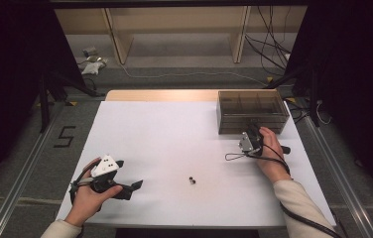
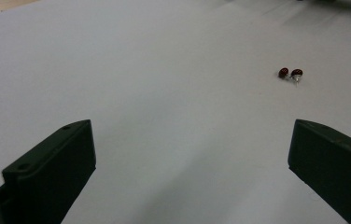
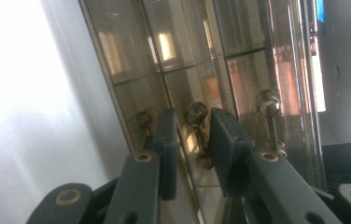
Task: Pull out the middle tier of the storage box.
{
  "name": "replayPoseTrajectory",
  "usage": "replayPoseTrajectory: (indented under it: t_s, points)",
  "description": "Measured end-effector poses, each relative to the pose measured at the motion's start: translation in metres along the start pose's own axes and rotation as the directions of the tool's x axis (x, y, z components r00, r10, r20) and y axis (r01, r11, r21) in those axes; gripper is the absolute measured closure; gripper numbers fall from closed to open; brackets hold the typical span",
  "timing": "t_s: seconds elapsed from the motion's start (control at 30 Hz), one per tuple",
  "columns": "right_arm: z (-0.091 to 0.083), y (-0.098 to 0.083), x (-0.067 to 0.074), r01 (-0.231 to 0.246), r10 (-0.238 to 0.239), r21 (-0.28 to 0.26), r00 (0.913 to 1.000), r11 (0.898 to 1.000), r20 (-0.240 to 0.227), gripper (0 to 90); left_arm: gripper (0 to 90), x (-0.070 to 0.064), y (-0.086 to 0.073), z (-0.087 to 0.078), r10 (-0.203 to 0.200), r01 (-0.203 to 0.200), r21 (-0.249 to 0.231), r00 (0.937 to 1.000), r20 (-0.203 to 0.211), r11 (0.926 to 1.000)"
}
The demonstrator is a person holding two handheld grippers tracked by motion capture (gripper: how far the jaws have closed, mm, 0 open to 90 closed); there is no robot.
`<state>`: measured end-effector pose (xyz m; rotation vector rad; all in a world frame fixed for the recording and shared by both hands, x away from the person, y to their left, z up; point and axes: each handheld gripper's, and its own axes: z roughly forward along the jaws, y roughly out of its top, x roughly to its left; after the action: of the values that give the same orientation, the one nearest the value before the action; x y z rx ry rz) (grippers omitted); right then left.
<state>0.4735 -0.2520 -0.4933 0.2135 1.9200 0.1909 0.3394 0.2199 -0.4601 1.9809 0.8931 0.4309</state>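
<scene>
So on the high view I've got my right gripper (image 1: pixel 250 135) pushed up against the front of the smoky see-through drawer box (image 1: pixel 252 110) at the far right of the white table (image 1: pixel 164 134). On the right gripper view the two black jaws sit either side of the middle brass knob (image 3: pixel 196 112) on the box front, fairly narrow but with a visible gap each side of the knob stem, so I'd call them parted and not pinching it yet. There's another knob (image 3: pixel 268 102) to one side and one (image 3: pixel 139 122) partly hidden behind the other jaw.

My left gripper (image 1: pixel 134 189) is down at the near left corner, held low over the table. On the left gripper view its jaws are spread wide with nothing but bare table between them. A pair of little dark red stud earrings (image 2: pixel 291 73) lies on the table ahead and off toward one jaw, the two touching or just beside each other. From above, the earrings (image 1: pixel 192 180) sit near the front middle, well apart from the box.
</scene>
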Motion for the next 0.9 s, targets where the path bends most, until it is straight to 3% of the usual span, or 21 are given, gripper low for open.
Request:
replayPoseTrajectory:
  t_s: [0.7, 0.9]
  points:
    - [0.0002, 0.005, 0.0015, 0.054, -0.055, 0.036, 0.9981, 0.998, 0.028, 79.0, 1.5, -0.0003, -0.0001, 0.0001, 0.002, -0.002, -0.002, 1.0, 0.004, 1.0]
    - [0.0, 0.0059, 0.003, 0.029, -0.03, 0.039, 0.9989, 0.999, 0.035, 78.3, 1.7, 0.0, -0.0001, 0.0002, 0.004, -0.004, 0.0, 1.0, 0.005, 1.0]
